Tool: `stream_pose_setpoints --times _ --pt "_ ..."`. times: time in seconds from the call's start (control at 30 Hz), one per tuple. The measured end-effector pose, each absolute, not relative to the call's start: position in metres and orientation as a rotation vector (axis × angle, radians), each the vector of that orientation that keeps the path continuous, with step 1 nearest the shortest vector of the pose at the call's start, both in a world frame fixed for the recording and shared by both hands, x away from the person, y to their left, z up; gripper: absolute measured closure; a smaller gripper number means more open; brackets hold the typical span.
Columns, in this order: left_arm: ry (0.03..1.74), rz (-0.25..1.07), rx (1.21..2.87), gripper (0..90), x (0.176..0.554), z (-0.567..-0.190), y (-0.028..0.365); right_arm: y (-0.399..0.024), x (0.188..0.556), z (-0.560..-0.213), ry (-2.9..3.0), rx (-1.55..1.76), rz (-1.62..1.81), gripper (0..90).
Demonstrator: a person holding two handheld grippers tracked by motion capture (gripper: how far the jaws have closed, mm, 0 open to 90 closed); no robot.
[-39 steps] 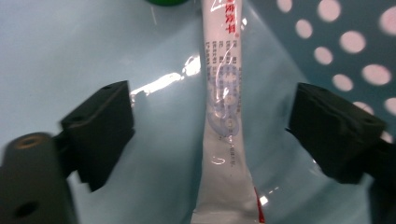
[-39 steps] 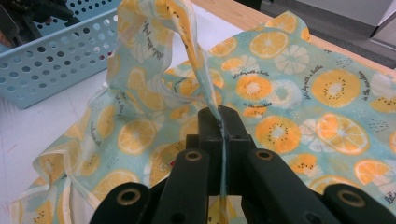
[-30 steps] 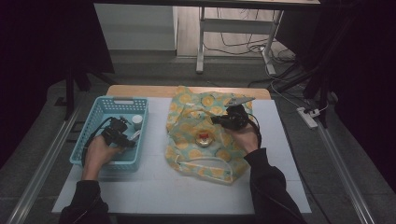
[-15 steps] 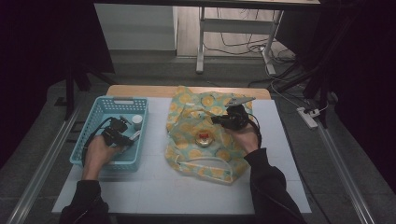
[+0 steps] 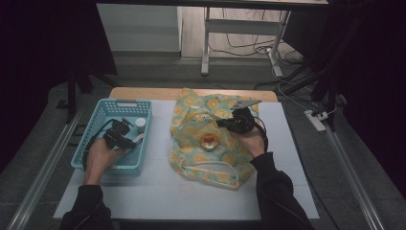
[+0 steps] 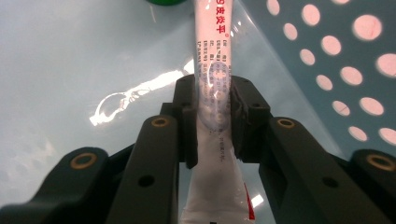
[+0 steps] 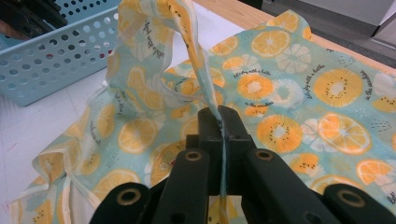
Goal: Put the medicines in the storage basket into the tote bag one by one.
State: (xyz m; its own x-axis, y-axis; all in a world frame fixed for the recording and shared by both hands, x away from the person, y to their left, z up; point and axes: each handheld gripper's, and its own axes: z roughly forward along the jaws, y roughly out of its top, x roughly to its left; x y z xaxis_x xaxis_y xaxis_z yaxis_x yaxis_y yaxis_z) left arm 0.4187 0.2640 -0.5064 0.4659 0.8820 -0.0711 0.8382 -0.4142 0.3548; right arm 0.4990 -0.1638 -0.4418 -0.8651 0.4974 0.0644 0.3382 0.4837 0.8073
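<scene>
In the high view my left gripper (image 5: 130,140) sits inside the blue basket (image 5: 117,102). Its jaws have just been closing, and in the left gripper view the left gripper (image 6: 215,95) is shut on a white tube (image 6: 212,32) with red print, lying on the basket floor. My right gripper (image 5: 222,123) is over the orange-slice patterned cloth (image 5: 196,112). In the right gripper view the right gripper (image 7: 222,116) is shut on a raised fold of that cloth (image 7: 289,102), pulled up into a peak. A small round red-and-gold item (image 5: 209,142) lies on the cloth.
A small white-capped container (image 5: 140,123) stands in the basket near the left gripper, and a green object (image 6: 166,2) lies beyond the tube. The basket wall (image 7: 56,56) is left of the cloth. A white mat (image 5: 158,191) covers the table; a power strip (image 5: 316,120) lies at the right.
</scene>
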Motion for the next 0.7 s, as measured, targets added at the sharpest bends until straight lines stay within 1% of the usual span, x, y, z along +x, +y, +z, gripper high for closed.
stream_pose_setpoints --times 0.53,0.7 --pt "1.398 0.25 2.294 73.9 0.411 -0.491 0.272 -0.164 0.499 -0.441 2.546 0.729 1.327 89.0" --pt "1.394 0.253 2.273 74.0 0.408 -0.485 0.274 -0.164 0.499 -0.441 2.545 0.729 1.328 89.0"
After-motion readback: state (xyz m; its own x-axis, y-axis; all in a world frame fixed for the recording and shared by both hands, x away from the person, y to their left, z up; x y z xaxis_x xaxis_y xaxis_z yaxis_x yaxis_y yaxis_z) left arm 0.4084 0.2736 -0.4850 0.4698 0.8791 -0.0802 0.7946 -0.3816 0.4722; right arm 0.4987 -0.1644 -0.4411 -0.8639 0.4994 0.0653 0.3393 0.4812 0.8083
